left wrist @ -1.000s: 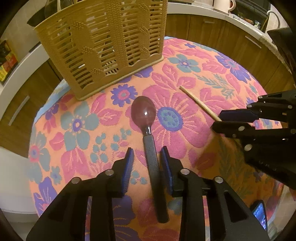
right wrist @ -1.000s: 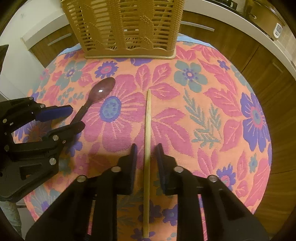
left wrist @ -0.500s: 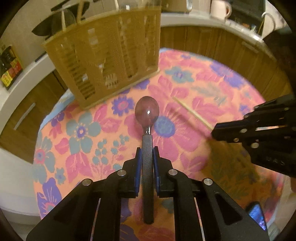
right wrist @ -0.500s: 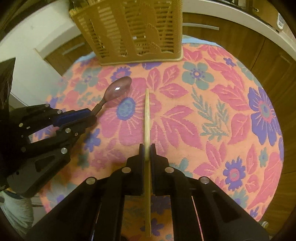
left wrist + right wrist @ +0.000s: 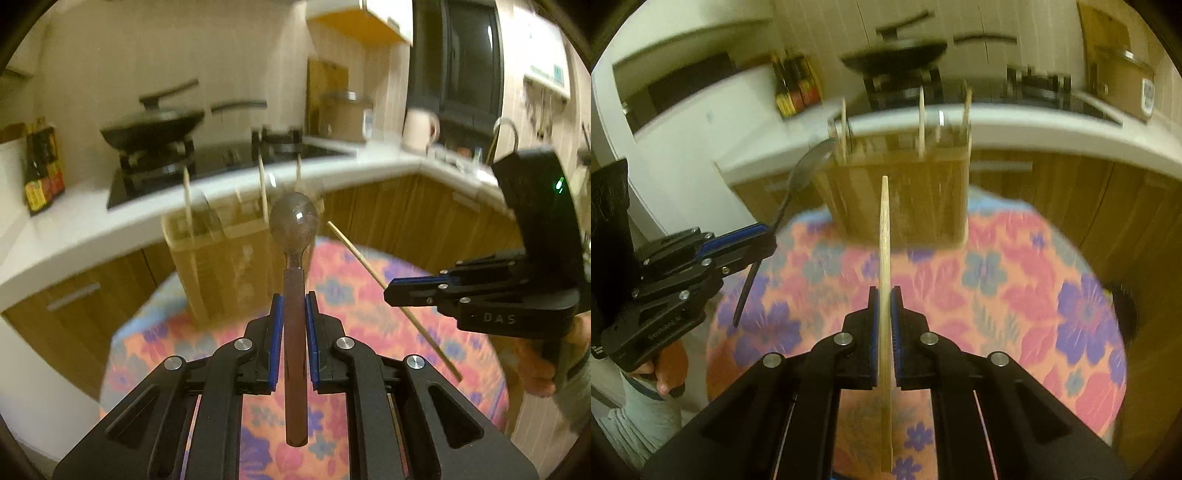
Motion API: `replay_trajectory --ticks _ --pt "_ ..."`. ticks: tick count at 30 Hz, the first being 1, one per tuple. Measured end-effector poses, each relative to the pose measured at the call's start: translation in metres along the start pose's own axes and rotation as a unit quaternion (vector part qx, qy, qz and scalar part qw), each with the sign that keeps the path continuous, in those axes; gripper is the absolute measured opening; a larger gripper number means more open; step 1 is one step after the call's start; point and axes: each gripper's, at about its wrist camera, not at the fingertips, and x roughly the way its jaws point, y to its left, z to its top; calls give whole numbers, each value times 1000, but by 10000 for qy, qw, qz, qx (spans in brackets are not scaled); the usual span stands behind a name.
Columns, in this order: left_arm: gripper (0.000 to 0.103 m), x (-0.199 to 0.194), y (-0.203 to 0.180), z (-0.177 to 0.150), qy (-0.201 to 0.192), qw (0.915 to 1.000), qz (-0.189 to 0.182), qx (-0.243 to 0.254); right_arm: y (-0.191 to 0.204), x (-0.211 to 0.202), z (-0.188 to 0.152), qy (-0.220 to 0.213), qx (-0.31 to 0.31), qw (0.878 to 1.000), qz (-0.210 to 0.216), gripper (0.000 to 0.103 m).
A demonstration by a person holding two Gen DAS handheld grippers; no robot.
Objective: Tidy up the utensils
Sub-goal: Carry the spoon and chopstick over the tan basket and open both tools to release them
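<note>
While the left tongs point(image 5: 293, 306) pinch the spoon point(image 5: 294, 254) and the right tongs point(image 5: 884, 299) pinch the chopstick point(image 5: 884, 236), both utensils hang in the air short of the utensil basket point(image 5: 905, 199). Each should probably arrive above a free slot, turn upright and only then be let go, one at a time so the tongs don't collide.

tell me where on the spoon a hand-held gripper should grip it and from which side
Grip the spoon on its straight handle, as the left hand-held gripper does now: from the handle's tail end, fingers along its length, a blue pad on each side. The handle is narrow and even, so flat pads seat well. The rounded bowl would slip, and stays free to go into the basket.
</note>
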Motion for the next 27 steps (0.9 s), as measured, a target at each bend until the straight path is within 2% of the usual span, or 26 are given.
replay_trajectory --ticks 2,10,16,21,27 --pt "10 -10 5 12 -285 9996 22 -14 2 -7 12 -211 -35 9998 7 4" --pt "10 -20 25 52 -741 9972 -21 -18 13 -13 61 -887 -101 9960 100 4" --pt "10 -21 41 69 -1153 9933 60 -22 24 -15 90 -1376 -234 9902 91 4" --pt "10 -8 68 83 -1505 9882 -1 -291 27 -10 119 -1851 -249 9823 145 4" --pt "10 24 102 95 -1720 9829 -213 -621 20 20 148 -2313 111 9727 130 4"
